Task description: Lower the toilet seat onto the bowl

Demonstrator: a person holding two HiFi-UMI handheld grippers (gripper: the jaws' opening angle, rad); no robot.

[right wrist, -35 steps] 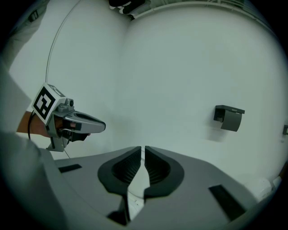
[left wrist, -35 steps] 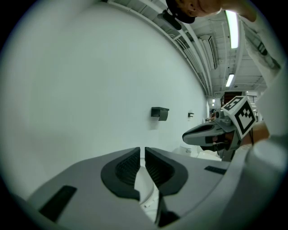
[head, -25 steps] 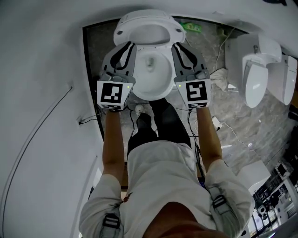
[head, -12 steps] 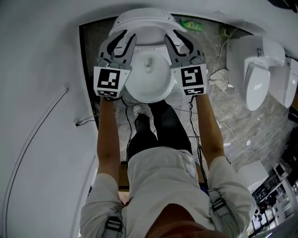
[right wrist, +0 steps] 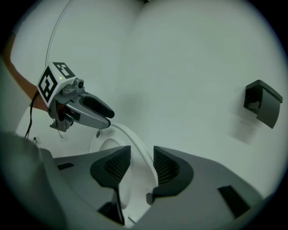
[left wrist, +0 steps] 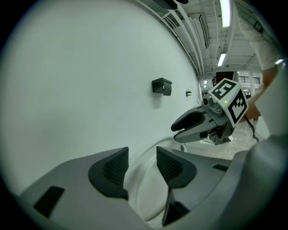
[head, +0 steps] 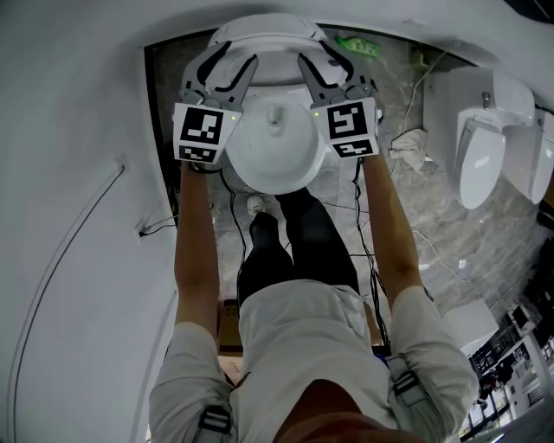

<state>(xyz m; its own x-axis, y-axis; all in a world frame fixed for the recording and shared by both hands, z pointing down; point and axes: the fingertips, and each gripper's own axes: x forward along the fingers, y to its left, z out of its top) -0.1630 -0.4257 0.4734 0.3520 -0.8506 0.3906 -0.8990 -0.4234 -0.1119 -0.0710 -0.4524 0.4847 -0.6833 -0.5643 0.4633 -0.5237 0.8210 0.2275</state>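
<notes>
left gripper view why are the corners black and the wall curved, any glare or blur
Left gripper view: fisheye lens, hence the dark round border and bowed wall; the ceiling strip lights glare white; nothing smeared. Right gripper view: same round border, flat even light, no glare. Head view: edges bend too, evenly lit.

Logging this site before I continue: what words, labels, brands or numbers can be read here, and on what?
No readable text.
Left marker cube and right marker cube: square patterns only, no letters.
Green object at the back: too blurred to read.
</notes>
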